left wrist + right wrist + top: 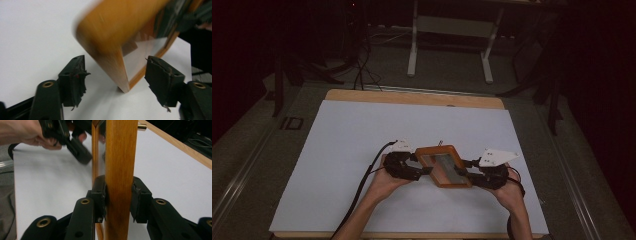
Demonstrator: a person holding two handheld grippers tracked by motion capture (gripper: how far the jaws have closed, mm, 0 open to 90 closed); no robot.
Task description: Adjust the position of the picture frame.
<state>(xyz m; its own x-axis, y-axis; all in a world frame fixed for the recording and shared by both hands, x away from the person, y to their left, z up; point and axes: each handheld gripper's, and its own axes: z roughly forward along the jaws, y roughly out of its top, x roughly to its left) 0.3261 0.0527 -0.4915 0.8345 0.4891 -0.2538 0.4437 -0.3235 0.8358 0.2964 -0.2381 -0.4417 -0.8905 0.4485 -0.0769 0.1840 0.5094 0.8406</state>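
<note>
Wooden frame (443, 165) with a glass pane sitting near the white table's (362, 130) centre, right gripper (117, 202) clamping its edge at 3 o'clock, left gripper (115, 80) gaping around its corner at 9 o'clock, desk legs (449, 42) standing at 12 o'clock beyond.

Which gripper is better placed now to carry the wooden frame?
Right. The right gripper is shut on the wooden frame, one jaw on each face. The left gripper is open, its jaws apart from the frame's corner.
</note>
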